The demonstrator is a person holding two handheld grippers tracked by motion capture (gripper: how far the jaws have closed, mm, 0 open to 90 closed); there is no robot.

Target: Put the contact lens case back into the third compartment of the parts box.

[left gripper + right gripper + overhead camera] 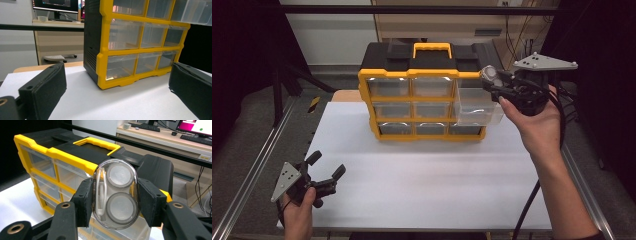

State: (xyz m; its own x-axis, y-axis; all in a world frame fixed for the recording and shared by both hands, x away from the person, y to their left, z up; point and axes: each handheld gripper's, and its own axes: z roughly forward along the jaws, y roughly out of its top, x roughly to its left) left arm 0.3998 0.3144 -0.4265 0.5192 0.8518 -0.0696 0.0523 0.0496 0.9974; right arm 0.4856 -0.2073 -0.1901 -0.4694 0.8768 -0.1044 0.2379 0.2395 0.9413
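Up high, clear case (115,197) (oval) clamped between right claw (115,202) jaws

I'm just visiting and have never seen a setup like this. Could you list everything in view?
Drawer cabinet: one, yellow and black, at the back of the table.
Clear drawer: one, pulled out at the cabinet's right.
Clear case: one, see-through with two round parts inside, held above the open drawer.
Table: one, white.
Monitor: one, on the desk behind.
Left gripper: black, open, near the table's front left.
Right gripper: black, clamping the case.
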